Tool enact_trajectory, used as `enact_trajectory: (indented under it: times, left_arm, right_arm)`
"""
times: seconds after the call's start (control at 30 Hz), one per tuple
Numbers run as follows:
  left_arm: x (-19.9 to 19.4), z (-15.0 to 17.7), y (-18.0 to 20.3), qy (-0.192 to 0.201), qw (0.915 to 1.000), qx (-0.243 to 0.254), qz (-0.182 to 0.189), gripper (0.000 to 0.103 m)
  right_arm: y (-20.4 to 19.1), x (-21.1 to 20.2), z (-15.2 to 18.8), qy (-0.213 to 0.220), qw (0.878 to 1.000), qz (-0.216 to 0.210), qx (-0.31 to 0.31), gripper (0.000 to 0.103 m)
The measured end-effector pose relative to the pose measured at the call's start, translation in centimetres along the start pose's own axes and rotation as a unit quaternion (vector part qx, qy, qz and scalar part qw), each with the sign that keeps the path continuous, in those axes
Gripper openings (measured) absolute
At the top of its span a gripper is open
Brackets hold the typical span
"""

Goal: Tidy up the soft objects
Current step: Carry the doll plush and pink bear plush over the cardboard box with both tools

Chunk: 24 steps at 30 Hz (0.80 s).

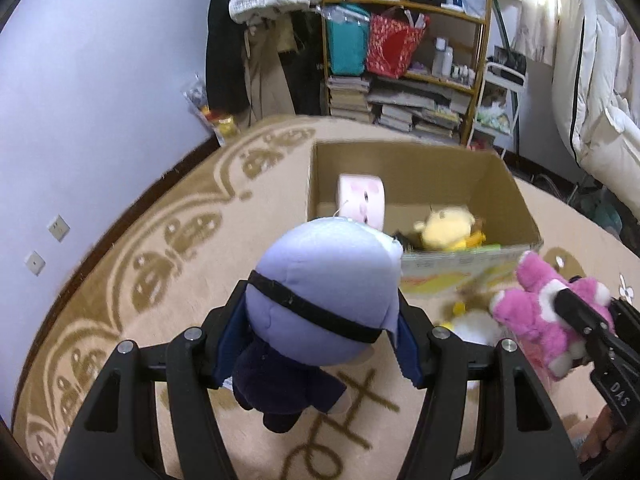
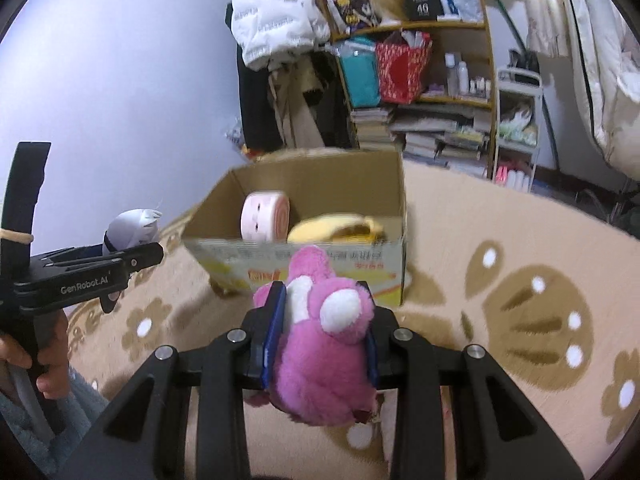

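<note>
My left gripper is shut on a plush doll with a lavender head and dark body, held above the rug just before the open cardboard box. My right gripper is shut on a pink plush bear, held in front of the box's printed front wall. Inside the box lie a pink roll-shaped plush and a yellow plush. The bear also shows at the right in the left wrist view. A white and yellow plush lies on the rug beside the box.
A beige patterned rug covers the floor. A wooden shelf with books and bags stands behind the box, next to hanging coats. White bedding is at the far right. A lavender wall runs along the left.
</note>
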<state>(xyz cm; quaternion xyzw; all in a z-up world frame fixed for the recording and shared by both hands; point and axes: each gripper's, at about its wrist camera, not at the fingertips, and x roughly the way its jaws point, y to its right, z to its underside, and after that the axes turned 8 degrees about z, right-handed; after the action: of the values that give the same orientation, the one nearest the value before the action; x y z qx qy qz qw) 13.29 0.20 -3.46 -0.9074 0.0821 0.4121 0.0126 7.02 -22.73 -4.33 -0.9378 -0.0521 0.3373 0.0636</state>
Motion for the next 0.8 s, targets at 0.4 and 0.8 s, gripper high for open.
enact_trajectory:
  times: [0.4,0.8]
  left_arm:
    - [1.1,-3.6,-0.3,0.026,0.9996,0.007,-0.003,0.063]
    - [3.6,-6.1,0.6,0.04,0.9988,0.025,0.009,0.063]
  right_arm:
    - [-0.4,-0.3,-5.3,0.056,0.998,0.004,-0.02,0.036]
    - [-0.2,3.0,-7.5,0.055,0.998,0.005,0.004,0.036]
